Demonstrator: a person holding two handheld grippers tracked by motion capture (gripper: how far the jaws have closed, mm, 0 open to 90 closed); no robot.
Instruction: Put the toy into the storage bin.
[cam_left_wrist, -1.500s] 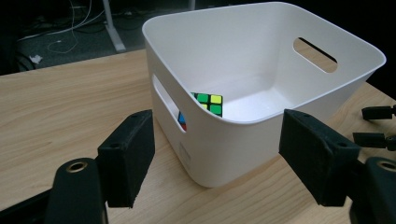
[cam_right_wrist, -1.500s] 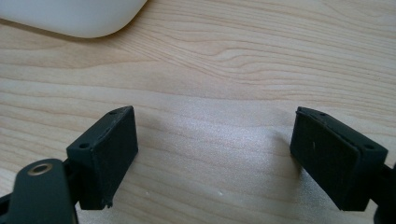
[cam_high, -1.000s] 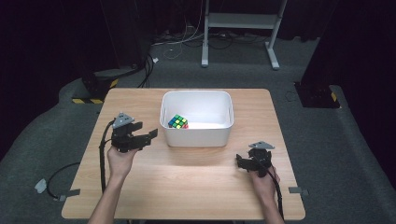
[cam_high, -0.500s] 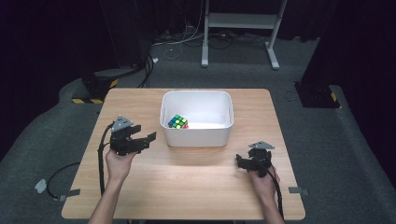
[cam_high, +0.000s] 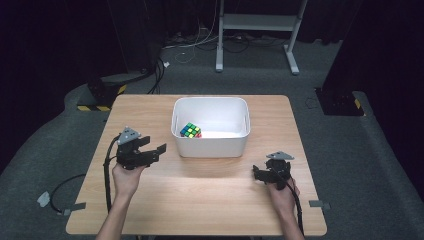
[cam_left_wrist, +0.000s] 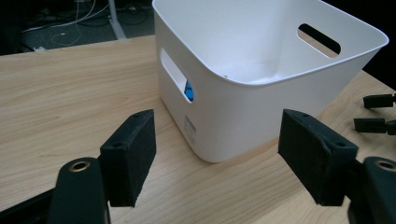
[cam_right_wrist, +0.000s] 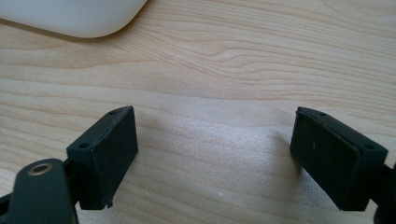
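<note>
Pretty clearly a lab or recording studio setup is being looked at here, not anyone's home. A small wooden table (cam_high: 200, 200) is being kept on grey carpet (cam_high: 350, 165), and the whole space is being closed off by black curtains (cam_high: 60, 50). Loose cables (cam_high: 195, 47) are being left trailing across the floor by a white metal stand (cam_high: 260, 22), and black bases with yellow-black hazard tape (cam_high: 97, 107) are being used at the edges.
</note>
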